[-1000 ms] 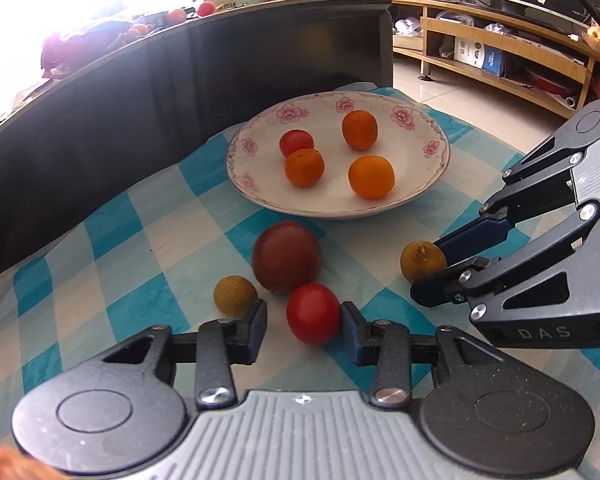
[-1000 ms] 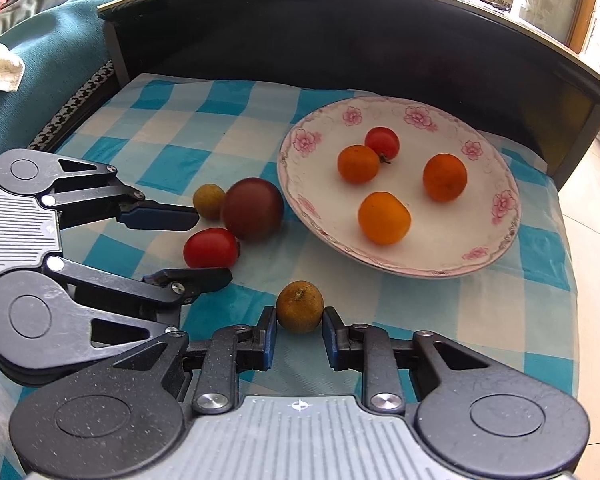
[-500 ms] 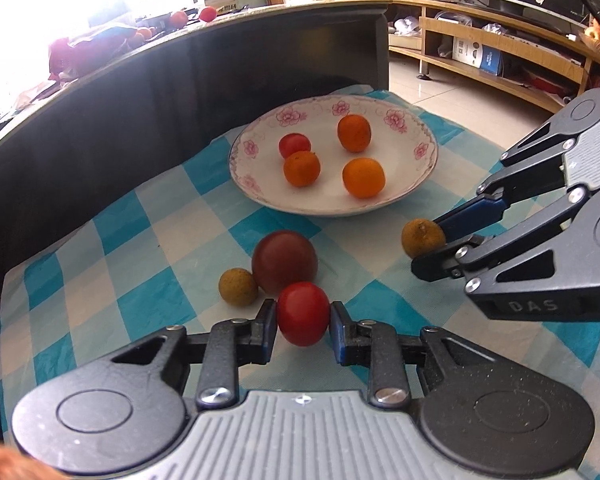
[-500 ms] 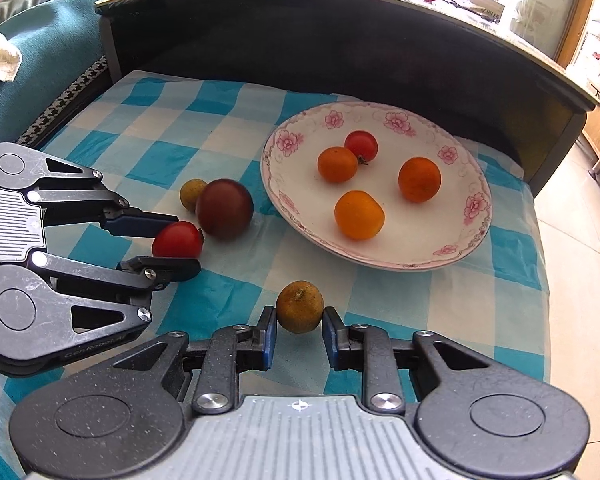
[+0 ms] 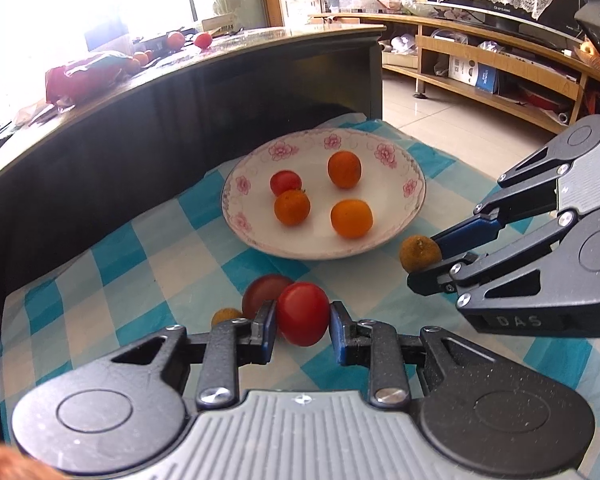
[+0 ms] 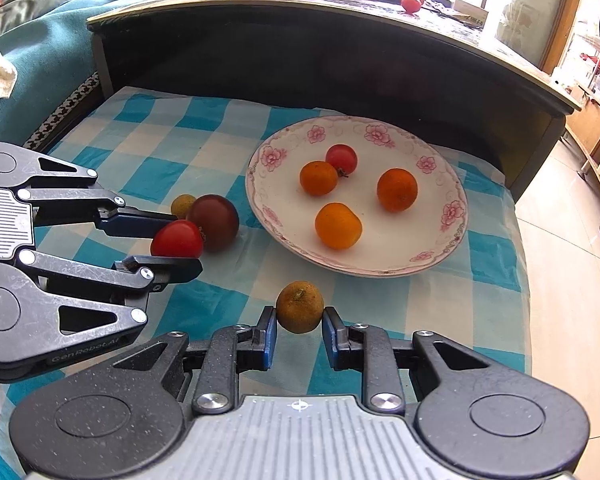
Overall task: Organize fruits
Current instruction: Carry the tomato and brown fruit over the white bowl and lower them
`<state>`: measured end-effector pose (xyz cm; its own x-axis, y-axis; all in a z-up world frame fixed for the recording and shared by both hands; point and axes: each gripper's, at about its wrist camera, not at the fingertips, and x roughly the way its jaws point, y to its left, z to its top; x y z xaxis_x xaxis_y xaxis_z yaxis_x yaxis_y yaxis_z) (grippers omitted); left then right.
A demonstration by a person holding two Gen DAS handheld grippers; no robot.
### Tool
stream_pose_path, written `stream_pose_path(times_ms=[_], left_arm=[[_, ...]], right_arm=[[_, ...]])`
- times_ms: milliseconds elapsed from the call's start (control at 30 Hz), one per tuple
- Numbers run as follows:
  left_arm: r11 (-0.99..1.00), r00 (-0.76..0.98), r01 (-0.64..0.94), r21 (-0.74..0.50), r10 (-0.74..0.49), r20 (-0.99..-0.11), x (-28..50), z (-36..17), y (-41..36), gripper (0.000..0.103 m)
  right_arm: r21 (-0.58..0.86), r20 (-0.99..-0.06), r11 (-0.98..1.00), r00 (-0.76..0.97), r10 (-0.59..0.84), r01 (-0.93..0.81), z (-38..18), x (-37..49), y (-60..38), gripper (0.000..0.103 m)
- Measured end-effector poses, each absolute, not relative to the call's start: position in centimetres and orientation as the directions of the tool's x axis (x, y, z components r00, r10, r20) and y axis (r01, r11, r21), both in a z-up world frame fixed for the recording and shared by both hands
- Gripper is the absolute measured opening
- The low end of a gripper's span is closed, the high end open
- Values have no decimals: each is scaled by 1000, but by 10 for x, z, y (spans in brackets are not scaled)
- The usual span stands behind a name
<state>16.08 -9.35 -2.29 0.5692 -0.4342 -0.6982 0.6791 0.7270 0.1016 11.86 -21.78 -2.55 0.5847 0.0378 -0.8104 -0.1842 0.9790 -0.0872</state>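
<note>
A white floral plate (image 5: 396,224) (image 6: 452,240) on the checked cloth holds three orange fruits and a small red tomato (image 5: 285,182). My left gripper (image 5: 303,315) (image 6: 184,236) is shut on a red tomato (image 5: 303,312) (image 6: 177,239) and holds it above the cloth. My right gripper (image 6: 299,320) (image 5: 440,256) is shut on a brown-green round fruit (image 6: 300,306) (image 5: 419,254), lifted near the plate's front rim. A dark purple fruit (image 6: 214,218) (image 5: 260,294) and a small brown fruit (image 6: 183,205) (image 5: 225,315) lie on the cloth left of the plate.
A dark curved wall (image 5: 140,128) (image 6: 300,52) rises behind the cloth, with more fruit and a red bag on its top. The cloth's right edge (image 6: 520,260) drops to a tiled floor. A teal sofa (image 6: 28,60) lies at the left.
My left gripper closed on the red tomato and lifted it off the cloth. My right gripper rose with the brown-green fruit. Both views pulled up and back from the plate.
</note>
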Motion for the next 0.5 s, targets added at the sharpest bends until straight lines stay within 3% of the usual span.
stream_pose_path(times_ms=[500], left_arm=[[735,619,664,140,-435,-654,179,-15,-125,37]], right_arm=[[-102,-762,987,647,-1,-120,-4,147,-242,19]])
